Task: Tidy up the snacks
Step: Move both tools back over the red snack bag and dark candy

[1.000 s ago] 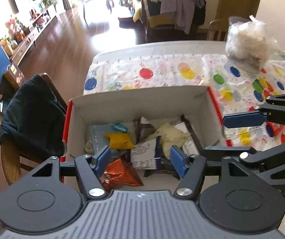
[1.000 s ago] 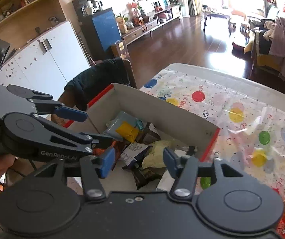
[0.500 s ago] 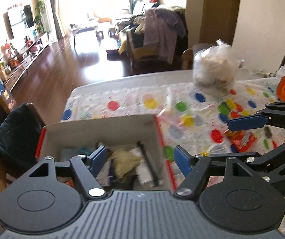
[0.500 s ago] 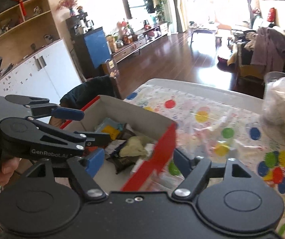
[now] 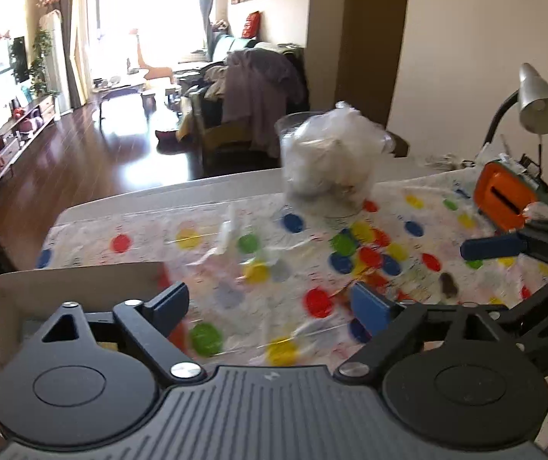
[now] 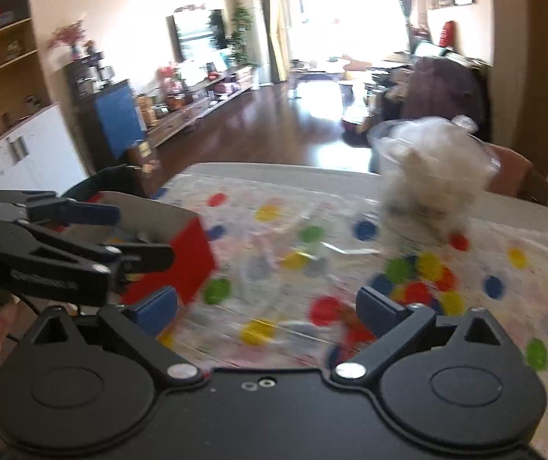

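The cardboard snack box (image 5: 78,280) with red outer sides sits at the table's left end; its far wall shows at lower left, its contents hidden behind my left gripper body. In the right wrist view the box's red corner (image 6: 189,257) shows left of centre. My left gripper (image 5: 270,304) is open and empty above the dotted tablecloth, right of the box. My right gripper (image 6: 268,304) is open and empty over the cloth. A small dark snack piece (image 5: 449,286) lies on the cloth to the right. Both views are motion-blurred.
A clear plastic bag of pale food (image 5: 331,165) stands at the table's far edge, also in the right wrist view (image 6: 431,176). An orange box (image 5: 504,199) and a desk lamp (image 5: 538,103) are at the far right. A chair with dark clothing (image 6: 109,180) is left of the table.
Both grippers have swung right and tilted up, away from the box interior and toward the open cloth. The box has slid to the lower left of both views. Both stay open.
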Demonstrator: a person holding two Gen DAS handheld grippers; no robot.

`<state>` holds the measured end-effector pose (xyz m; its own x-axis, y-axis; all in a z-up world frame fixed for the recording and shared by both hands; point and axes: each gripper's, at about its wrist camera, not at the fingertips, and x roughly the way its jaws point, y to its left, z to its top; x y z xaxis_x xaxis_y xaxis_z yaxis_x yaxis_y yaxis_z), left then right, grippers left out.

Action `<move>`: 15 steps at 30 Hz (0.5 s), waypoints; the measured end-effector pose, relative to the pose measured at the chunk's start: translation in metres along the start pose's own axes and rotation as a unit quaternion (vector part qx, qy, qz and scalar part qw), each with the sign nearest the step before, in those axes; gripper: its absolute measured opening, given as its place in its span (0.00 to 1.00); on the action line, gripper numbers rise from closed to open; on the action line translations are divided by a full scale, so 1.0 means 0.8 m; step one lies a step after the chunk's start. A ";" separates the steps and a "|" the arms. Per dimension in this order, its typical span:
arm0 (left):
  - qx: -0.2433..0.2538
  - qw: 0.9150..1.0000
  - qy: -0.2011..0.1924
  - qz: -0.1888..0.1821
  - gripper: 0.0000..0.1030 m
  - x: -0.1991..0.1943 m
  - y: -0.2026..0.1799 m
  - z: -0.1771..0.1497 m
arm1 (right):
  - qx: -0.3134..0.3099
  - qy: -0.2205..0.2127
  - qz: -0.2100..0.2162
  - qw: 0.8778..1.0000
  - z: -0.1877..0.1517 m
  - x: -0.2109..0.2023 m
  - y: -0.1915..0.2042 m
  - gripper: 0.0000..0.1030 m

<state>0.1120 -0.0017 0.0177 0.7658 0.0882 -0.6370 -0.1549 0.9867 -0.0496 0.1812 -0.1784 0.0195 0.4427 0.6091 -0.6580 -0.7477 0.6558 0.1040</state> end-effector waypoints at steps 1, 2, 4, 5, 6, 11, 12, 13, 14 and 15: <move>0.000 1.000 0.000 -0.005 0.92 0.007 -0.011 0.001 | 0.006 0.000 -0.009 1.000 -0.006 -0.002 -0.013 0.98; 0.001 1.000 0.002 -0.008 0.92 0.013 -0.019 0.002 | 0.012 -0.001 -0.018 1.000 -0.011 -0.005 -0.024 0.99; 0.001 1.000 0.008 -0.016 0.92 0.027 -0.038 0.004 | 0.022 -0.002 -0.034 0.999 -0.021 -0.009 -0.045 1.00; 0.001 1.000 0.011 -0.019 0.92 0.034 -0.047 0.004 | 0.024 -0.001 -0.044 0.999 -0.025 -0.010 -0.055 1.00; -0.001 1.000 0.015 -0.024 0.92 0.041 -0.055 0.004 | 0.027 0.001 -0.058 0.998 -0.031 -0.011 -0.066 1.00; -0.012 0.997 0.048 -0.053 0.92 0.082 -0.097 0.005 | 0.036 0.017 -0.103 0.994 -0.061 -0.007 -0.115 1.00; -0.011 0.997 0.054 -0.055 0.92 0.090 -0.105 0.006 | 0.039 0.020 -0.112 0.993 -0.066 -0.005 -0.126 1.00; -0.010 0.997 0.061 -0.054 0.92 0.100 -0.113 0.007 | 0.042 0.024 -0.120 0.992 -0.071 -0.004 -0.137 1.00; -0.013 0.996 0.072 -0.049 0.92 0.112 -0.121 0.009 | 0.046 0.028 -0.127 0.990 -0.076 -0.002 -0.148 1.00; -0.016 0.995 0.083 -0.047 0.92 0.123 -0.127 0.010 | 0.050 0.033 -0.135 0.989 -0.080 0.000 -0.159 1.00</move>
<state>0.2081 -0.0925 -0.0339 0.6650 -0.0315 -0.7461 -0.1089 0.9843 -0.1386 0.2445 -0.2902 -0.0416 0.5834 0.3781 -0.7188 -0.5524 0.8335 -0.0100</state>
